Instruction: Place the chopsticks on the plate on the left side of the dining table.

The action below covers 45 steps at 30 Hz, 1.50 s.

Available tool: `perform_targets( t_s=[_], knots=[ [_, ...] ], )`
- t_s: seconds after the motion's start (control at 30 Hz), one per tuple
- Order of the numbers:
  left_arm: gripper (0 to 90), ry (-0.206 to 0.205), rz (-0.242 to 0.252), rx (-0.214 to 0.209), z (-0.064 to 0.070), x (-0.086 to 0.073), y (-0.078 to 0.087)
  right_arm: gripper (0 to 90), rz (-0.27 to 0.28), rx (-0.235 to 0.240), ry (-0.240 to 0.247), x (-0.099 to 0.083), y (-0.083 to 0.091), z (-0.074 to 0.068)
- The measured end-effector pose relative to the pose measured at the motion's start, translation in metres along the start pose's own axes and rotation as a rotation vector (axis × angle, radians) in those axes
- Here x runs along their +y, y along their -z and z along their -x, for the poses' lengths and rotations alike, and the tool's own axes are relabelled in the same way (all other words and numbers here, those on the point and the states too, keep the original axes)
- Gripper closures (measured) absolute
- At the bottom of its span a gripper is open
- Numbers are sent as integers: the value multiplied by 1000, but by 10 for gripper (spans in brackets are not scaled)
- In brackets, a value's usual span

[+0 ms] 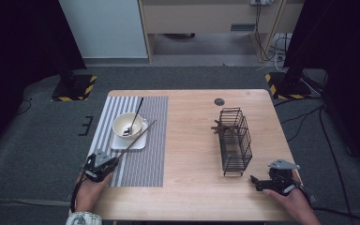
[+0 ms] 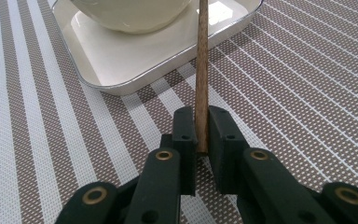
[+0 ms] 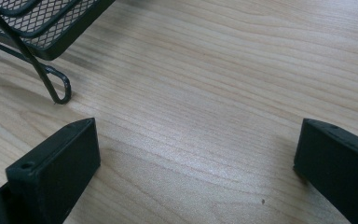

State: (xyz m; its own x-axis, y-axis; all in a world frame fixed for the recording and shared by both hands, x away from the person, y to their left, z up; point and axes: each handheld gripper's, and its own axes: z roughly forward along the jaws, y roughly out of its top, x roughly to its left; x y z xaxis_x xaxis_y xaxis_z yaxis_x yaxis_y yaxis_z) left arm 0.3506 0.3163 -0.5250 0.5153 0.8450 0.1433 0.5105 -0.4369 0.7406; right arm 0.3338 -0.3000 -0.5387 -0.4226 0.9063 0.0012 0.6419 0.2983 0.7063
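A thin wooden stick [image 2: 202,70] is clamped at its near end between the jaws of the left gripper [image 1: 104,165], at about seven o'clock on the table [image 1: 192,140]. From there it is angled toward one o'clock, passing over the edge of the white tray [image 2: 121,70] that carries the bowl [image 1: 127,125] on the striped mat [image 1: 145,159]. The right gripper [image 1: 262,182] is rested at five o'clock with its jaws spread wide, just beside the wire basket [image 1: 236,140]. A placing step is judged to be in hand; a steady carry or set-down is called for next.
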Motion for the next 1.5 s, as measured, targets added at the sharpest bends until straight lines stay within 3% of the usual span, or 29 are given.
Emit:
perform_targets(
  t_s=[0.37, 0.57, 0.7, 1.0, 1.3, 1.5],
  knots=[
    [554, 12, 71, 20, 2, 6, 4, 2, 0, 0, 0, 0, 0, 0],
    [346, 23, 76, 46, 3, 11, 4, 2, 0, 0, 0, 0, 0, 0],
    [236, 21, 93, 38, 5, 14, 3, 2, 0, 0, 0, 0, 0, 0],
    [105, -18, 82, 20, 16, 23, -2, 2, 0, 0, 0, 0, 0, 0],
    [72, -59, 98, -1, 34, 38, -4, 2, 0, 0, 0, 0, 0, 0],
    [63, -64, 95, -22, 45, 45, -8, 2, 0, 0, 0, 0, 0, 0]
  ],
)
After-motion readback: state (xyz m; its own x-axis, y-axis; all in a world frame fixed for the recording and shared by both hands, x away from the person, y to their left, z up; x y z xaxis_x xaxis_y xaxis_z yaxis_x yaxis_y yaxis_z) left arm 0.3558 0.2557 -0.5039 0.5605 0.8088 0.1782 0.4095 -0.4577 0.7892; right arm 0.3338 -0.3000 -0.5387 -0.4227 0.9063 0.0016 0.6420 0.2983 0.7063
